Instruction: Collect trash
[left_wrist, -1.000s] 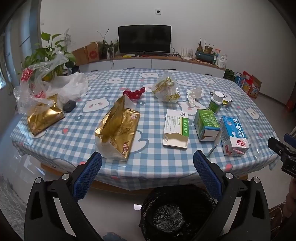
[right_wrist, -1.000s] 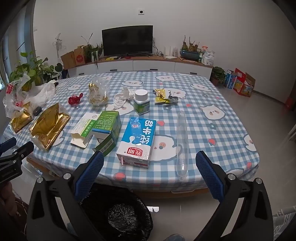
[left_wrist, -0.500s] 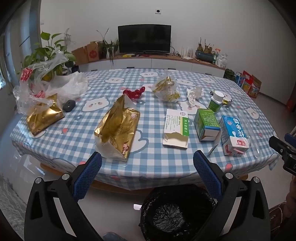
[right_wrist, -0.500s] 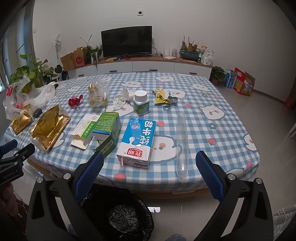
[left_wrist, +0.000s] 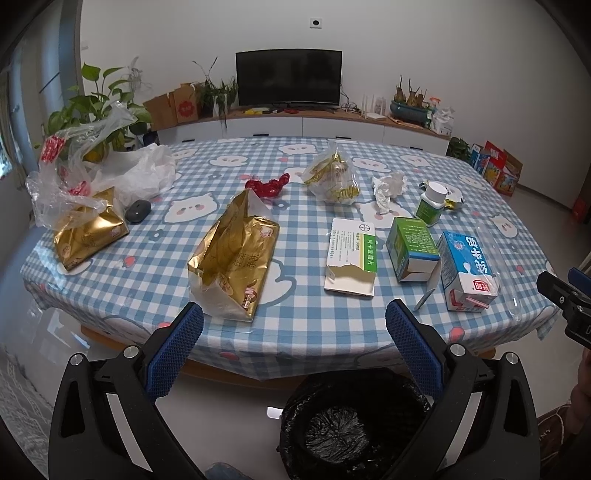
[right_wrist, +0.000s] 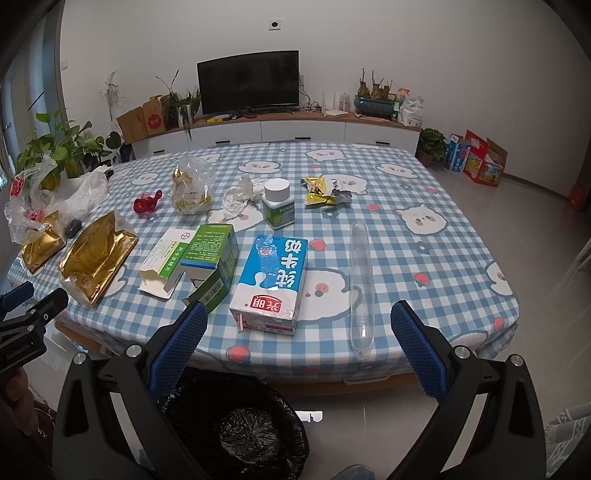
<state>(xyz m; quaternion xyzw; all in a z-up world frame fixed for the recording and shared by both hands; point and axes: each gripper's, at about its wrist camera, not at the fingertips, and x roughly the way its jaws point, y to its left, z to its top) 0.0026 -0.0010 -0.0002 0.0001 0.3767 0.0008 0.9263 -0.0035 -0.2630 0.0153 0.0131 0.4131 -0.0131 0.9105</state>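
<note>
Trash lies across a blue checked table (left_wrist: 155, 254): a gold foil bag (left_wrist: 232, 254) (right_wrist: 98, 258), a white medicine box (left_wrist: 352, 254), a green box (left_wrist: 410, 247) (right_wrist: 212, 254), a blue milk carton (left_wrist: 467, 269) (right_wrist: 273, 280), a clear plastic tube (right_wrist: 360, 284), a white-capped bottle (right_wrist: 277, 203), crumpled paper (right_wrist: 238, 195) and a red wrapper (left_wrist: 267, 184). A black-lined bin (left_wrist: 347, 424) (right_wrist: 236, 428) stands on the floor below the near edge. My left gripper (left_wrist: 293, 350) hangs open in front of the table, empty. My right gripper (right_wrist: 297, 350) is open too, short of the milk carton.
A second gold bag (left_wrist: 86, 232), clear plastic bags (left_wrist: 74, 162) and a dark computer mouse (left_wrist: 137, 210) sit at the table's left end. Potted plants (right_wrist: 59, 147) stand beyond it. A TV (left_wrist: 289, 77) on a long white cabinet lines the far wall.
Both grippers have barely shifted; the right wrist view has risen very slightly. Nothing on the table has moved.
</note>
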